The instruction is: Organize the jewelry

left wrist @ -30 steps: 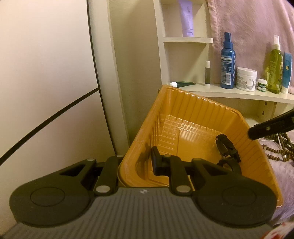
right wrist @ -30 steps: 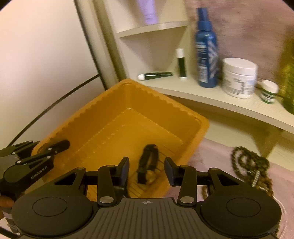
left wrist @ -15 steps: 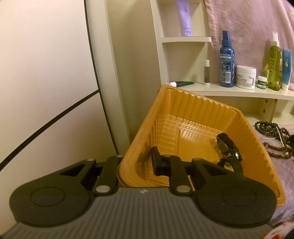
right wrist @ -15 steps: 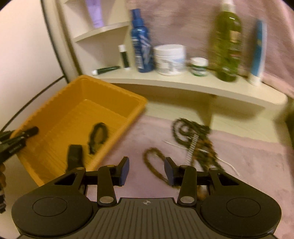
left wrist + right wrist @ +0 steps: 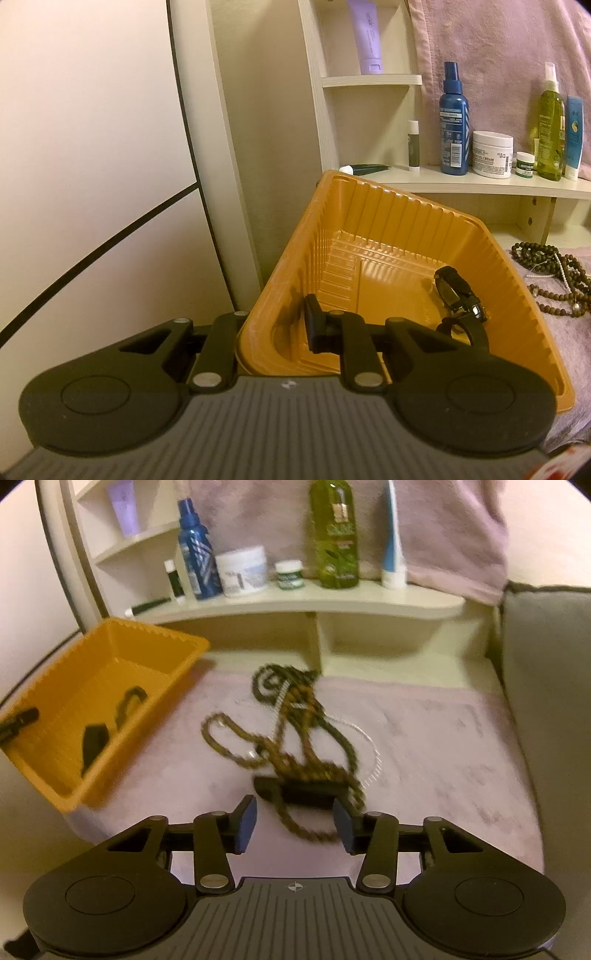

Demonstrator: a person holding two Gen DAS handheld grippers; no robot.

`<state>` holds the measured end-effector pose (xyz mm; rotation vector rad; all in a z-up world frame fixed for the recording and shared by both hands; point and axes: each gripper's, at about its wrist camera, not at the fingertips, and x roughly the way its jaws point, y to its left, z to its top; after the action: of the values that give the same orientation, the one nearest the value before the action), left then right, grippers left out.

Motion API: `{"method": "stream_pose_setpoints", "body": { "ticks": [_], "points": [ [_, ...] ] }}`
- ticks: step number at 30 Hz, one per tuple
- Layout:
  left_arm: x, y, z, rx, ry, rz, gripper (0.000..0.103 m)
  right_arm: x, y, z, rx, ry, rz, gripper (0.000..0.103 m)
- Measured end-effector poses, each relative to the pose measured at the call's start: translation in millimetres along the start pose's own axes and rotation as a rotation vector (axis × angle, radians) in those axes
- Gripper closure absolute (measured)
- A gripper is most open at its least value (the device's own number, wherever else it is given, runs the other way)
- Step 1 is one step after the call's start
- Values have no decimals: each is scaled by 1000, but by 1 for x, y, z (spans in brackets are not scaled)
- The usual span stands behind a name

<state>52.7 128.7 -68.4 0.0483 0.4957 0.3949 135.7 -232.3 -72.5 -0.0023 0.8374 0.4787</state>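
My left gripper (image 5: 273, 326) is shut on the near wall of the orange tray (image 5: 388, 206), one finger inside it and one outside. A black watch (image 5: 458, 295) lies on the tray floor at the right. In the right wrist view the tray (image 5: 147, 633) sits at the left with the watch (image 5: 129, 701) and another dark piece (image 5: 92, 742) inside. My right gripper (image 5: 294, 818) hovers over a tangled pile of brown bead necklaces (image 5: 295, 709) on the pink cloth (image 5: 443, 738), its jaws opening and the pads pressing on nothing. A blurred black piece (image 5: 303, 792) lies among the beads just ahead of the fingertips.
A cream shelf (image 5: 295, 602) behind the cloth carries a blue spray bottle (image 5: 195, 565), a white jar (image 5: 243, 570), a small pot, a green bottle (image 5: 336, 535) and a tube. A grey cushion (image 5: 546, 701) borders the cloth on the right. A pale wall panel (image 5: 92, 147) stands left of the tray.
My right gripper has swung from above the tray rightwards and down to the bead pile, and its jaws have widened. The left gripper and the tray have stayed put.
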Motion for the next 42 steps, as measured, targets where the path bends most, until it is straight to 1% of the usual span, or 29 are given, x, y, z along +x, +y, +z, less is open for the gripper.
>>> {"method": "stream_pose_setpoints", "body": {
  "ticks": [4,7,10,14,16,18,20,22,26,30,32,35,39,42],
  "points": [
    [0,0,0,0,0,0,85,-2,-4,-11,-5,8,-13,55],
    [0,0,0,0,0,0,85,-1,0,-12,-21,-4,-14,55],
    [0,0,0,1,-1,0,85,4,10,-12,-82,-26,-6,55],
    [0,0,1,5,1,-2,86,20,23,-11,-174,-6,-35,57],
    [-1,0,1,6,0,-3,86,27,25,-12,-205,0,-53,66],
    [-1,0,1,6,-1,-3,86,35,26,-12,-218,27,-65,83],
    [0,0,1,3,0,-4,86,40,25,-13,-219,33,-71,87],
    [0,0,0,2,-1,-5,86,41,24,-13,-221,24,-71,96],
    [0,1,0,1,-1,-8,86,33,24,-11,-233,-2,-65,96],
    [-1,1,0,0,0,-9,86,15,27,1,-214,-50,-48,96],
    [0,1,0,-1,2,-10,86,7,29,11,-194,-73,-16,96],
    [-1,1,1,2,1,-9,86,-4,38,26,-168,-108,62,96],
    [-1,1,1,0,2,-10,86,-12,64,45,-167,-155,191,96],
    [-1,1,0,-2,2,-11,86,-11,90,58,-179,-173,309,96]
  ]
}}
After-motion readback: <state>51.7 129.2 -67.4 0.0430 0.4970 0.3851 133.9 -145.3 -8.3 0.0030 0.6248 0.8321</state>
